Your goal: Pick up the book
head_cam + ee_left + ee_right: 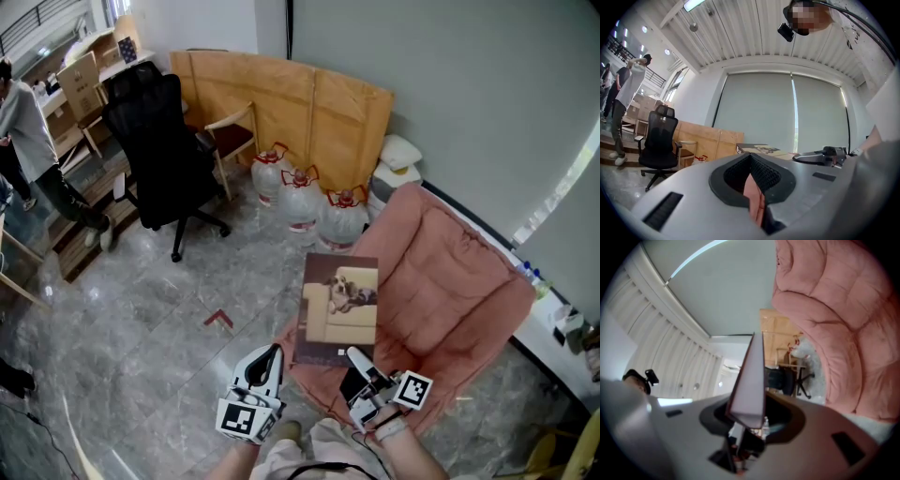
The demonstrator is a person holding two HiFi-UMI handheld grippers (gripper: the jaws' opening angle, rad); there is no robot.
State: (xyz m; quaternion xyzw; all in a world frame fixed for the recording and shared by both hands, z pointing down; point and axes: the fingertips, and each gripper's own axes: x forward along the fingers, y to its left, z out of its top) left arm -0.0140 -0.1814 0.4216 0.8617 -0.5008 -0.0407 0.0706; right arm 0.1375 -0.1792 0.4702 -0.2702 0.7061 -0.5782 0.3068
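A book point(339, 307) with a dog on a sofa on its cover hangs over the front edge of the pink cushioned seat point(459, 281). My right gripper point(359, 364) is shut on the book's near edge. In the right gripper view the book point(751, 376) stands edge-on between the jaws of the right gripper point(749, 417), with the pink seat point(843, 324) to its right. My left gripper point(268, 360) hovers over the floor just left of the book, jaws together and holding nothing. In the left gripper view the left gripper point(752, 158) points level, with the book point(759, 149) beyond it.
A black office chair point(159, 150) stands at the back left, a wooden chair point(234, 136) beside it. Three water jugs point(300, 199) sit before leaning wooden boards point(291, 103). A person point(28, 141) stands at far left. A red mark point(218, 319) lies on the grey floor.
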